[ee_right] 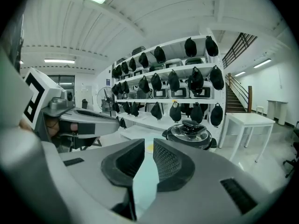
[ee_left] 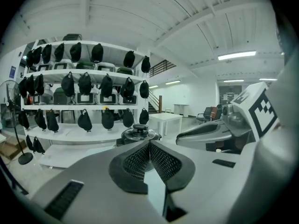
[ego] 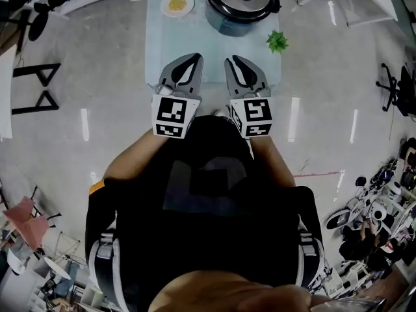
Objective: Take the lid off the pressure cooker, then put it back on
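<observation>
Pressure cooker (ego: 239, 2) on the table's (ego: 214, 51) far end, plate (ego: 177, 4) left of it, plant (ego: 277, 41) nearer on the right.

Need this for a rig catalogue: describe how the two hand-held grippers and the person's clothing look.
Both the left hand-held gripper and the right hand-held gripper have pale grey tapering shells with black mesh-textured pads. Each carries a white cube with black square markers. No cables show. The person wears a black short-sleeved top.

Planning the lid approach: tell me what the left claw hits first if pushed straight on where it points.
Probably the pressure cooker, which sits right beyond the closed tips of the left claw. The table below could come first; depth is unclear.
</observation>
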{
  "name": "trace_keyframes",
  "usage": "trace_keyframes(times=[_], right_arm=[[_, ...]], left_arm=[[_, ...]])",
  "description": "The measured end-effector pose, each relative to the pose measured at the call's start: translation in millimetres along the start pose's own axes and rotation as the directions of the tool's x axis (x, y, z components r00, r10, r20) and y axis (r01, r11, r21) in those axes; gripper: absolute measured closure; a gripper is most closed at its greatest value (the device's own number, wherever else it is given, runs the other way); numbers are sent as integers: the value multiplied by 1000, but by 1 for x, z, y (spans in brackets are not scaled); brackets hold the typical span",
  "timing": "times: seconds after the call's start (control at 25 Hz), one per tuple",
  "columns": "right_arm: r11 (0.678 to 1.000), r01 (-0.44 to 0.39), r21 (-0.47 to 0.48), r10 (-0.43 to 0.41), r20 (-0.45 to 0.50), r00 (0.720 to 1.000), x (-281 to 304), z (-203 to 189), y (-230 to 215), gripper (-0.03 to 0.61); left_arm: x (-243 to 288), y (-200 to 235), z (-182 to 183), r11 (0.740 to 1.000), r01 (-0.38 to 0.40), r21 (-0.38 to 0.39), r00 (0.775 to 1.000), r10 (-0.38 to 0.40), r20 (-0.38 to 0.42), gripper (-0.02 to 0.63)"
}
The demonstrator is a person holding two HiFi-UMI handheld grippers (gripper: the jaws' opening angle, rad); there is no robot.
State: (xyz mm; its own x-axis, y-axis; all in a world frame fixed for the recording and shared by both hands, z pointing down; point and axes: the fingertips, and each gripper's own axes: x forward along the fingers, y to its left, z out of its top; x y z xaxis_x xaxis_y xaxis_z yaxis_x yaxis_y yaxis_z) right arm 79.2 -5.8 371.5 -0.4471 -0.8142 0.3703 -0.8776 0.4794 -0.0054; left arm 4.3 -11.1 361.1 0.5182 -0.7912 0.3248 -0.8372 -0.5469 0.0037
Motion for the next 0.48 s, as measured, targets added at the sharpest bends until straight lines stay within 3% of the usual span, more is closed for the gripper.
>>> trace_keyframes(times=[0.48], right_arm=[[995, -87, -51, 87, 13, 996, -74, -18, -19, 511]], left_arm=[[-29, -83, -13, 993, -114, -20, 993, 114, -16, 603]])
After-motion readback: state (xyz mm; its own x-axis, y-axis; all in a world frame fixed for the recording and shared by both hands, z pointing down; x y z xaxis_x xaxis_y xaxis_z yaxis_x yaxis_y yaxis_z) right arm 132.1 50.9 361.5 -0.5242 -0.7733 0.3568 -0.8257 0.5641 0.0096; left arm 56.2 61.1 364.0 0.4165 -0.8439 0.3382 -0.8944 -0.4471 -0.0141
